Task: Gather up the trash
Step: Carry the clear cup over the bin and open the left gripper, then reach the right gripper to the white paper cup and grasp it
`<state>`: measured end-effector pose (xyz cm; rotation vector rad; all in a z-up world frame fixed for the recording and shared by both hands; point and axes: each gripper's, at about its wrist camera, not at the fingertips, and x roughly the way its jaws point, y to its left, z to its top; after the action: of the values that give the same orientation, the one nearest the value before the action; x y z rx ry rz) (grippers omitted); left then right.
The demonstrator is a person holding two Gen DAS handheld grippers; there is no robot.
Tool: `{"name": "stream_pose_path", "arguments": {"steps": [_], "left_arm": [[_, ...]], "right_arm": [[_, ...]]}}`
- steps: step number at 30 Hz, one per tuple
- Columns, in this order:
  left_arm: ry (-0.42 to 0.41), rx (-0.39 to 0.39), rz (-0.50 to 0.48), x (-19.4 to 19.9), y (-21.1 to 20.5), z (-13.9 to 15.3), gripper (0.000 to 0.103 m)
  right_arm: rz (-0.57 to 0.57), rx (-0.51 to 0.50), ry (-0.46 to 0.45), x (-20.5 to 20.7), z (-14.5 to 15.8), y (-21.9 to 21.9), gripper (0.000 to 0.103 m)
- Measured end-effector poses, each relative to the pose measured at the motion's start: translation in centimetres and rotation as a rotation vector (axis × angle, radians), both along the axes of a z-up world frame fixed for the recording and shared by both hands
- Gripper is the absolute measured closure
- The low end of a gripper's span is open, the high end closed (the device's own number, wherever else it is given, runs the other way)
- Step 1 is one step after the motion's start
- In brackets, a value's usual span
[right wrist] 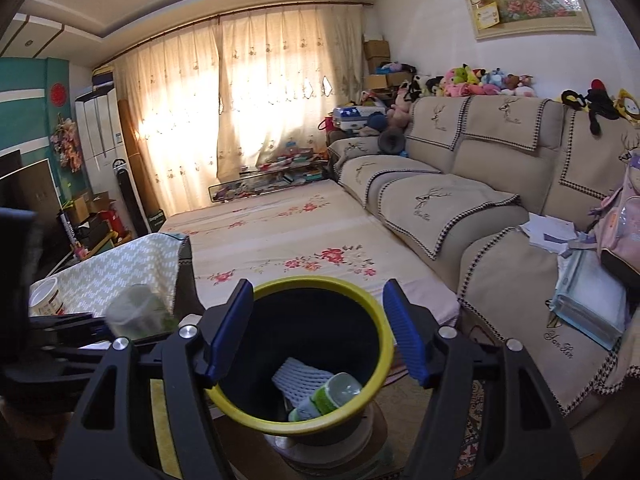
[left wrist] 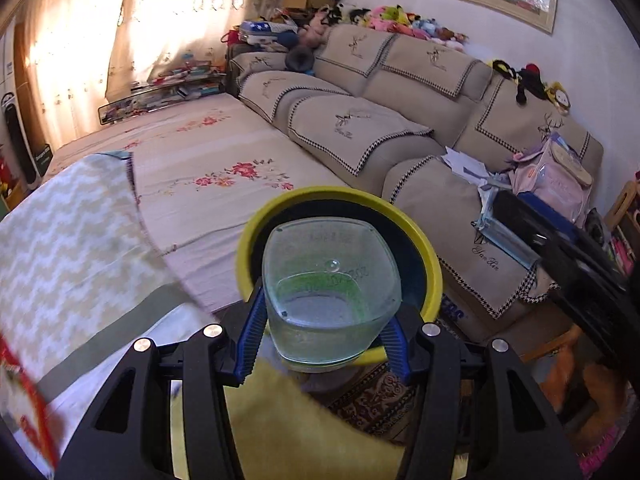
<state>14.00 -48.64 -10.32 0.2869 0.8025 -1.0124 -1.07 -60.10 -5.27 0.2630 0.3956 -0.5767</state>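
Note:
My left gripper is shut on a clear plastic cup with a green band, held bottom-first over the mouth of the yellow-rimmed black trash bin. In the right wrist view the cup is blurred at the left, beside the bin. My right gripper is open and empty, its blue pads either side of the bin's rim. Inside the bin lie a white foam net and a green-labelled bottle.
A beige sofa runs along the right with papers and a pink bag. A floral-covered bed or chaise is behind the bin. A zigzag-cloth table with a white tub stands left. A patterned rug lies below.

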Motion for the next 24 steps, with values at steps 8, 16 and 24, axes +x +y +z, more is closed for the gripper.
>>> {"name": "stream_pose_path", "arguments": {"steps": [8,16,24], "left_arm": [[-0.006,0.009,0.043,2.4,-3.9,-2.1,0.027],[-0.056,-0.108,0.141,0.3,6.5,2.8,0.014],[-0.203,-0.177,0.382,-4.2,22.1,5.9,0.007]], "right_arm": [[-0.033,0.008,0.007,-0.3,-0.1,-0.8,0.033],[0.06,0.036,0.038,2.2,-1.5,1.3,0.033],[0.236,0.057,0.067,5.9,-1.8,6.2,0.031]]}}
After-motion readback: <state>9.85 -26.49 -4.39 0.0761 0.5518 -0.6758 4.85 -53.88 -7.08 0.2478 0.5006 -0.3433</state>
